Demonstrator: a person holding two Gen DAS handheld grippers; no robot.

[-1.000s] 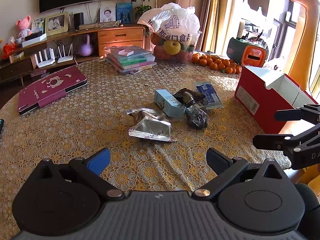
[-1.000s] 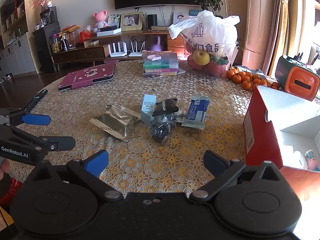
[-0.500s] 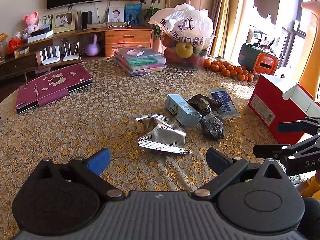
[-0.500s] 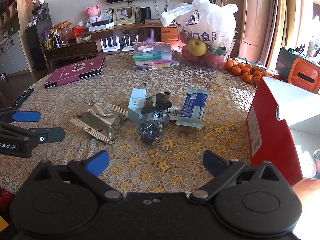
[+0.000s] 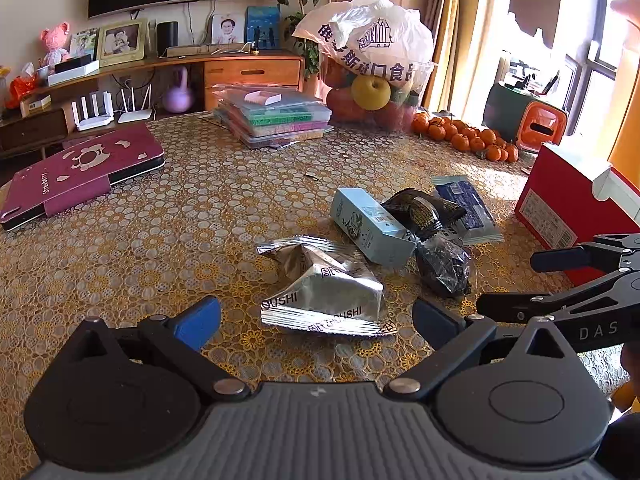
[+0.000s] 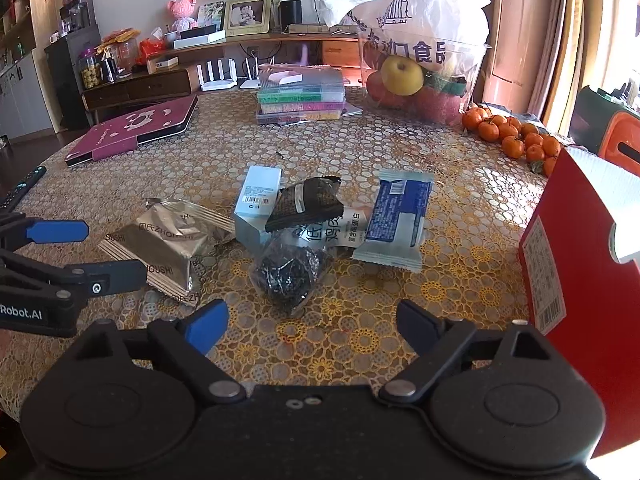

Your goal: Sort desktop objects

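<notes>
A crumpled silver snack pouch (image 5: 324, 292) lies just ahead of my open left gripper (image 5: 316, 322), between its fingers' line and slightly beyond. Behind it sit a light blue carton (image 5: 370, 226), a black snack packet (image 5: 424, 208), a dark clear-wrapped packet (image 5: 442, 266) and a blue-and-white packet (image 5: 466, 208). In the right wrist view my open right gripper (image 6: 312, 324) faces the dark clear-wrapped packet (image 6: 290, 270), with the silver pouch (image 6: 168, 242) to its left and the blue-and-white packet (image 6: 398, 220) to its right. Neither gripper touches anything.
An open red box (image 6: 576, 256) stands at the right, close to the right gripper. Farther back are a maroon tablet case (image 5: 80, 170), stacked clear cases (image 5: 276, 118), a fruit bag (image 5: 370, 60) and several tangerines (image 5: 466, 138). A remote (image 6: 24, 186) lies at the left table edge.
Both grippers have moved forward toward the pile of packets, so the silver pouch and dark packet now lie much nearer the fingertips. Nothing on the table has shifted.
</notes>
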